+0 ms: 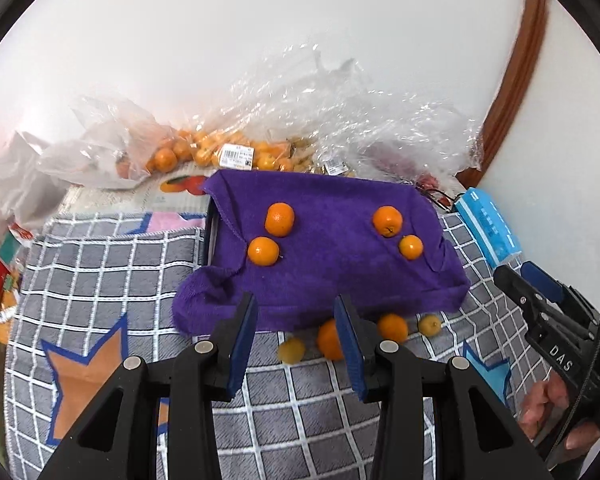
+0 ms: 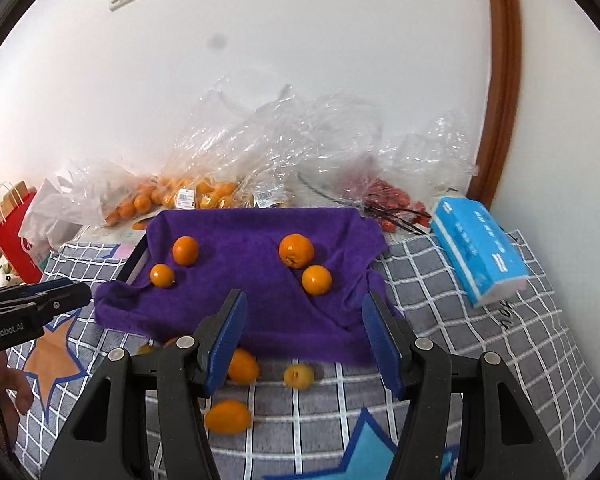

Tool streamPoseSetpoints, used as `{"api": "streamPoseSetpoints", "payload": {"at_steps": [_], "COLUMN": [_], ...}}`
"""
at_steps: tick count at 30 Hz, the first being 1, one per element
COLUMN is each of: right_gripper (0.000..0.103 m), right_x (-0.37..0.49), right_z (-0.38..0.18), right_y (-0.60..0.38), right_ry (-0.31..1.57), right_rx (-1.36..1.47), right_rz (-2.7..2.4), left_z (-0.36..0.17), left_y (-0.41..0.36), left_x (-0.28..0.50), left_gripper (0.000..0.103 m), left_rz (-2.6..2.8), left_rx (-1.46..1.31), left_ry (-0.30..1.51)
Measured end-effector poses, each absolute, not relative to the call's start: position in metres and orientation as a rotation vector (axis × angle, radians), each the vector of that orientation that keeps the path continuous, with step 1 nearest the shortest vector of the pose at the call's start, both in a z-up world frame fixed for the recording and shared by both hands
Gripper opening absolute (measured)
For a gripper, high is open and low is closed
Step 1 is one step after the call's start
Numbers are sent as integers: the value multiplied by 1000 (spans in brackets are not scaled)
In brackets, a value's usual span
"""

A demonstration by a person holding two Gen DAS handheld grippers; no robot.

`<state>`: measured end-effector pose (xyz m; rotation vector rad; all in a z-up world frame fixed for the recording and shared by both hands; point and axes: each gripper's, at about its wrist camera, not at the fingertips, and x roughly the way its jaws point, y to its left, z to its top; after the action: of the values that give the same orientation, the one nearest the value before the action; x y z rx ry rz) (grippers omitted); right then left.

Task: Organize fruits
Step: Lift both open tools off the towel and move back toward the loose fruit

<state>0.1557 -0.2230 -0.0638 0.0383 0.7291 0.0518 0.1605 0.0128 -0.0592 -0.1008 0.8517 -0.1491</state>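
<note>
A purple towel (image 1: 320,276) (image 2: 260,300) is draped over a dark tray whose rim (image 1: 211,232) shows at its left. Several oranges rest on it, among them a left pair (image 1: 279,219) (image 2: 185,251) and a right pair (image 1: 387,221) (image 2: 296,251). More fruit lies loose on the blanket before the towel: an orange (image 1: 392,326) (image 2: 242,366), a yellowish one (image 1: 291,351) (image 2: 299,376) and another orange (image 2: 228,416). My left gripper (image 1: 296,304) (image 2: 82,291) hovers open over the towel's front edge, nothing between its blue pads. My right gripper (image 2: 306,298) (image 1: 514,276) is open too, also holding nothing.
Clear plastic bags of oranges (image 1: 204,152) (image 2: 172,196) and red fruit (image 2: 392,200) pile against the white wall. A blue tissue pack (image 1: 488,224) (image 2: 480,256) lies at the right. A red paper bag (image 2: 14,220) stands at the left. A grey checked blanket (image 1: 100,272) covers the surface.
</note>
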Motion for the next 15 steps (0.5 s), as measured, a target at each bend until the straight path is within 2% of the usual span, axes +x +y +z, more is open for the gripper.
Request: {"api": "streamPoseSetpoints", "payload": {"at_steps": [15], "right_gripper": [60], "right_x": [106], "right_z": [-48], "right_y": [-235], "right_ry": [714], "right_rx": [55], "right_rz": [91], "left_z": [-40], "left_y": [4], "left_x": [106], "left_gripper": [38], "left_rz": [-149], "left_rx": [-116], "left_ry": [777]}}
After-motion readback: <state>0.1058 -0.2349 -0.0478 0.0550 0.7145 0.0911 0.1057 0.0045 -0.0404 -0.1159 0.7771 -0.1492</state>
